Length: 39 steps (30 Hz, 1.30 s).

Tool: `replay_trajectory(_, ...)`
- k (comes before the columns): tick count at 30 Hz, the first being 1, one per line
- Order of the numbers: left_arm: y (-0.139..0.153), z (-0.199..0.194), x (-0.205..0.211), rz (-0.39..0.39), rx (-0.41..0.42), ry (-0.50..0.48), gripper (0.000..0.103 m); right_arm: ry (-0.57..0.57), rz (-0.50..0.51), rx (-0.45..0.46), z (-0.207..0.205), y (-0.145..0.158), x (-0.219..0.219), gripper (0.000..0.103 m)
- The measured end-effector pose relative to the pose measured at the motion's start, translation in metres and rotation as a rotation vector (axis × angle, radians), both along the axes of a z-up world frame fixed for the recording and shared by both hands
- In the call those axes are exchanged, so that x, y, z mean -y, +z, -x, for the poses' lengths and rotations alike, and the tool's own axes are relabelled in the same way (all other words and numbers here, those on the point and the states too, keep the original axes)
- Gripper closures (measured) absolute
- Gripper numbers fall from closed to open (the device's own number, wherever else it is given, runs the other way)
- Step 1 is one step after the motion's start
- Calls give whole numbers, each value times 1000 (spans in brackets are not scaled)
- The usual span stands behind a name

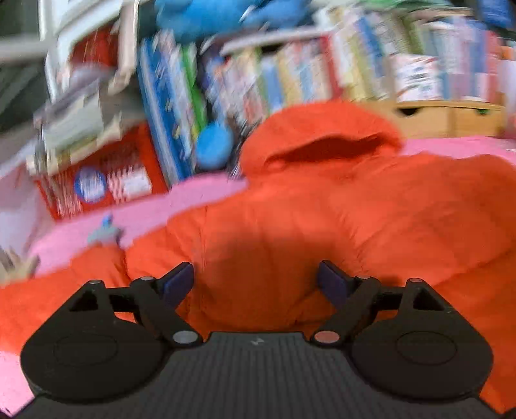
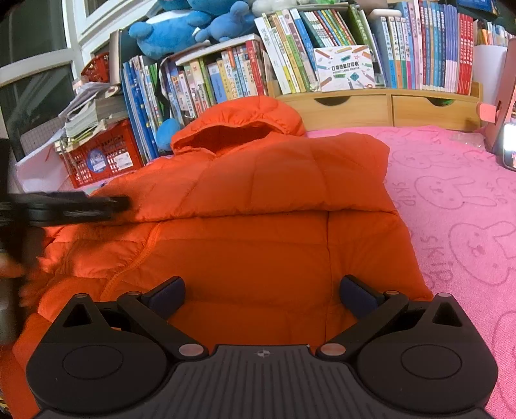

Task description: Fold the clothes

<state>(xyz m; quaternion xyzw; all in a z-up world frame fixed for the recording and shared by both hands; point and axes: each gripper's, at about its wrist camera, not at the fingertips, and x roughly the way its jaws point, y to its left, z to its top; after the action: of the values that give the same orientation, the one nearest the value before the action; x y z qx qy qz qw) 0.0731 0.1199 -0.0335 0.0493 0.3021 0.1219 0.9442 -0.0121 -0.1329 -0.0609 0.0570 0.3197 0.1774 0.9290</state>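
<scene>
Behind: wooden shelf unit w/ drawers (image 2: 380, 108) crammed w/ upright books (image 2: 429, 48), blue plush toys (image 2: 180, 29) on top, red plastic crate (image 2: 106, 154) far left, all past pink bunny-print cloth (image 2: 458, 219). Left gripper (image 1: 256, 282) spread wide, pads clear of fabric, nothing between; right gripper (image 2: 262, 298) likewise wide, empty, low over orange quilted hooded jacket (image 2: 258, 199). Jacket flat on cloth, hood toward shelf, upper part lapped over lower; bare pink to its right, left view blurred.
</scene>
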Motion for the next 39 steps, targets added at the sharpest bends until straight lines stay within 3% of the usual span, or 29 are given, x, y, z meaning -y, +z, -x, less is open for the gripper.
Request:
replay_trajectory(3,-3,-23,-13,59,-20,70,12,1,1,-1,0,0,0,0)
replay_trajectory(6,-6,-24,-11,56,-28,79,11,1,-2,-2,0,-1,0,0)
replay_trajectory(12,2,29,-7,116,-25,24,8,2,-9,-2,0,-1,2,0)
replay_trajectory(14,6,51,-9,145,-19,31,3,2,-10,-2,0,0,2,0)
replay_trajectory(18,9,96,-11,182,-21,58,3,2,-8,-2,0,0,1,0)
replay_trajectory(24,3,141,4,126,-60,81,2,2,9,-3,-2,1,-1,0)
replay_trajectory(28,9,165,13,147,-57,83,2,-5,43,0,0,2,-6,0)
replay_trajectory(32,14,186,23,155,-62,58,1,-62,78,12,28,11,-11,0)
replay_trajectory(35,15,196,29,136,-78,50,1,-37,14,5,63,18,-11,0)
replay_trajectory(39,17,208,33,134,-97,45,0,-6,52,-4,106,24,-17,0)
